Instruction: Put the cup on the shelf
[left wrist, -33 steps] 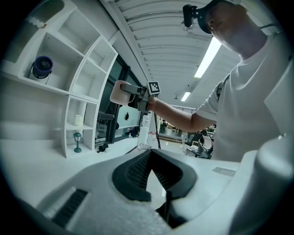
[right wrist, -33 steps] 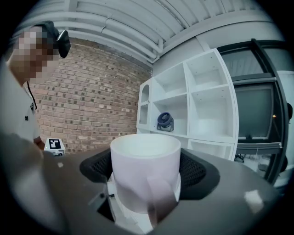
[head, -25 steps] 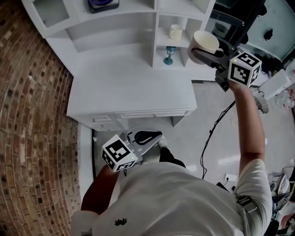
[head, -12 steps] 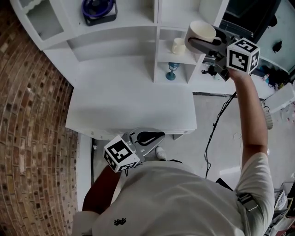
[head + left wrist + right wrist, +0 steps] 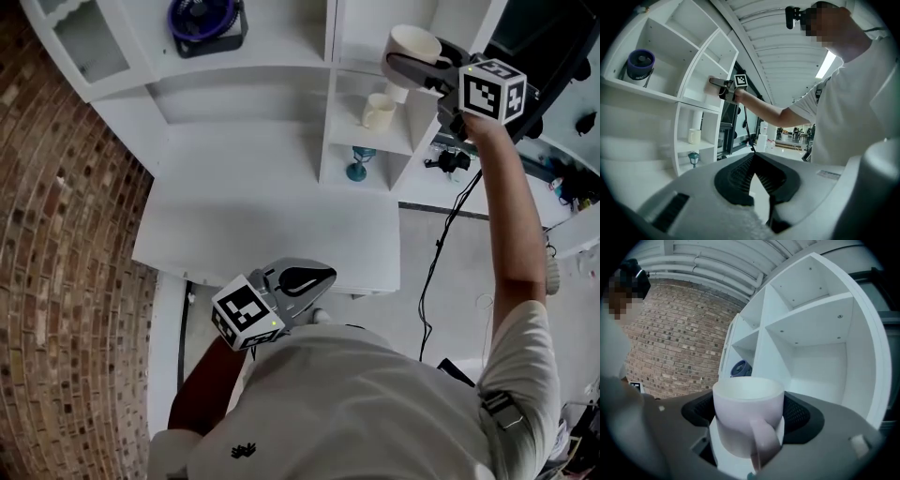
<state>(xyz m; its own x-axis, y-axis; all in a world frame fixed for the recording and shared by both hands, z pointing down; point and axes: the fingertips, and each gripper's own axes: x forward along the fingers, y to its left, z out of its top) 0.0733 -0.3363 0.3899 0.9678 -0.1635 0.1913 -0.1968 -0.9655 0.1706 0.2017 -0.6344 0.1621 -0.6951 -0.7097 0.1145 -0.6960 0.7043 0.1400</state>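
A pale cup (image 5: 412, 44) is held upright between the jaws of my right gripper (image 5: 398, 66), raised in front of an upper compartment of the white shelf unit (image 5: 332, 80). In the right gripper view the cup (image 5: 747, 411) fills the jaws, handle towards the camera, with an empty compartment (image 5: 820, 366) straight ahead. My left gripper (image 5: 323, 275) hangs low by the person's body at the desk's front edge, its jaws shut with nothing between them (image 5: 753, 158). From there the right gripper (image 5: 717, 84) shows up at the shelf.
A second white mug (image 5: 380, 111) stands in the compartment below, and a small blue goblet (image 5: 359, 165) lower still. A purple fan (image 5: 204, 17) sits on the left shelf. The white desk (image 5: 262, 216) adjoins a brick wall (image 5: 56, 234). Cables (image 5: 450, 225) hang at the right.
The right gripper has carried the cup higher and closer to the upper shelf compartment. The left gripper has stayed low and shut.
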